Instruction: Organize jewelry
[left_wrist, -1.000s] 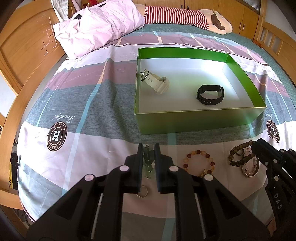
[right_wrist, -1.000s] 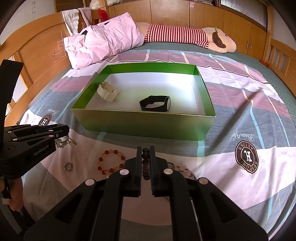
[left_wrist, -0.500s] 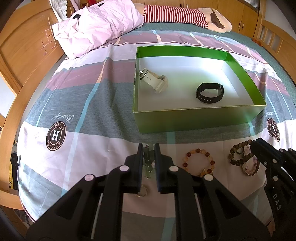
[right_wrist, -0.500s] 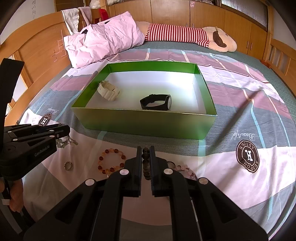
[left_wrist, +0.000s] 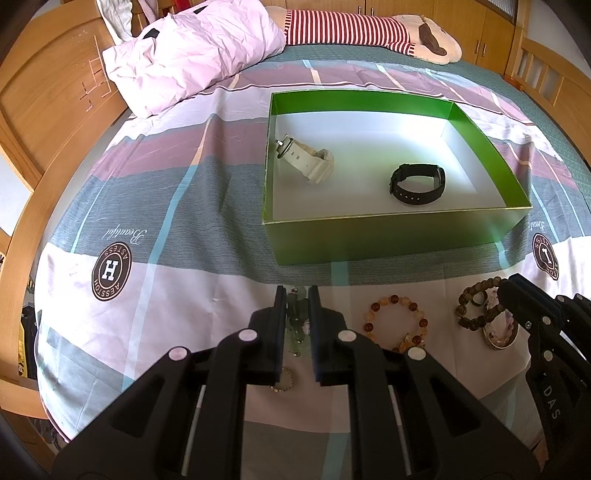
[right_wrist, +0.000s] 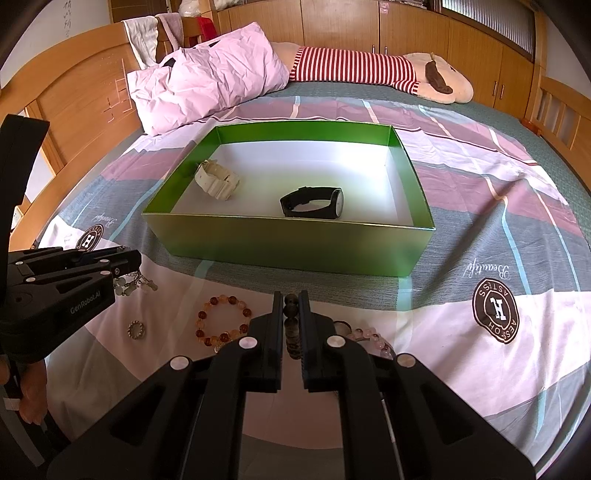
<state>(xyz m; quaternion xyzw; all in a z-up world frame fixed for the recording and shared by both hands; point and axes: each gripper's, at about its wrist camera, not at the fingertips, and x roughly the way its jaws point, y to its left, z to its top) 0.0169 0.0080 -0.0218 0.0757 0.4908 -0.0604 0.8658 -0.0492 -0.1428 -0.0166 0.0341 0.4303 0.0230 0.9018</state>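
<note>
A green box (left_wrist: 388, 236) (right_wrist: 288, 243) sits on the bed and holds a white watch (left_wrist: 306, 158) (right_wrist: 218, 181) and a black watch (left_wrist: 417, 183) (right_wrist: 314, 203). My left gripper (left_wrist: 297, 295) is shut on a pale green bead-and-chain piece (left_wrist: 297, 325) (right_wrist: 129, 284) just above the sheet. My right gripper (right_wrist: 291, 295) is shut on a dark brown bead bracelet (right_wrist: 291, 325) (left_wrist: 476, 306). An amber bead bracelet (left_wrist: 397, 321) (right_wrist: 223, 323) lies between the grippers. A small ring (left_wrist: 282, 380) (right_wrist: 135, 328) lies under my left gripper.
A pink bead bracelet (right_wrist: 369, 338) and a bangle (left_wrist: 498, 336) lie under my right gripper. A pink pillow (left_wrist: 192, 55) and a striped plush toy (left_wrist: 369, 31) lie behind the box. Wooden bed frames stand at left (left_wrist: 48, 96) and right (left_wrist: 554, 70).
Both grippers have lifted slightly and drawn back a little from the box, each still shut on its piece. The jewelry on the sheet has not moved.
</note>
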